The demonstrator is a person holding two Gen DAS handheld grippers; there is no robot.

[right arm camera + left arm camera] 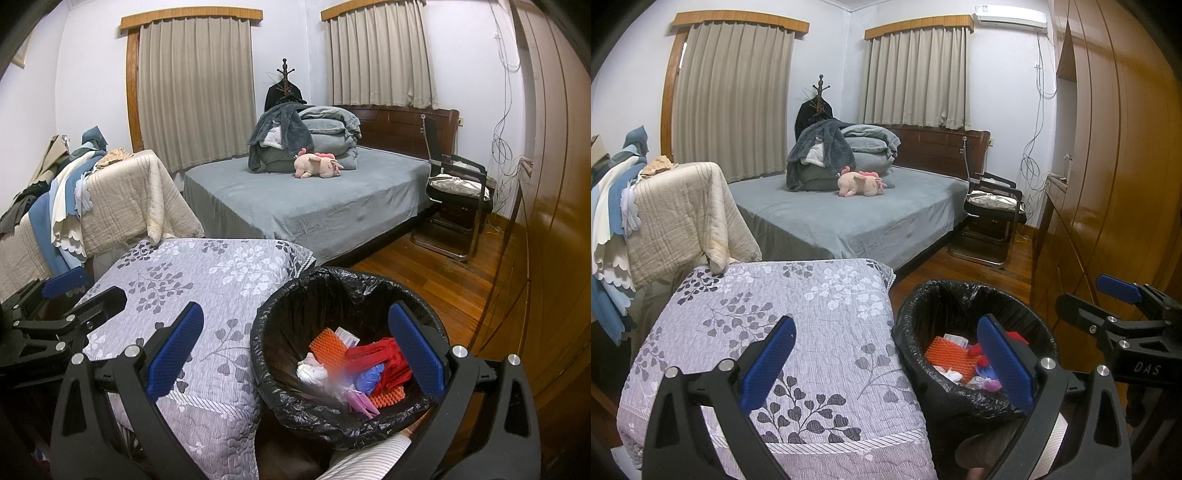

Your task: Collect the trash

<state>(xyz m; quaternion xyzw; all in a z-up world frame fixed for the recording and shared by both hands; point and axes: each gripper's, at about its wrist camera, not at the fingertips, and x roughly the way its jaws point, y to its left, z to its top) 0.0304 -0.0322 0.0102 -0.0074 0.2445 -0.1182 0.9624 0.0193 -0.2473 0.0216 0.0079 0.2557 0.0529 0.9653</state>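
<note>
Round bin lined with black plastic bag: set on wooden floor beside floral quilted cushion; mixed trash contained. Left gripper, right gripper: both spread wide, nothing held.

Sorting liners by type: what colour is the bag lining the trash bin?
Black; the bin liner shows best in the right wrist view.

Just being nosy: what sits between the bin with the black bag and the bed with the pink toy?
Bare wooden floor separates the bin from the bed, clearest in the right wrist view; the floral quilt sits beside the bin, not between.
</note>
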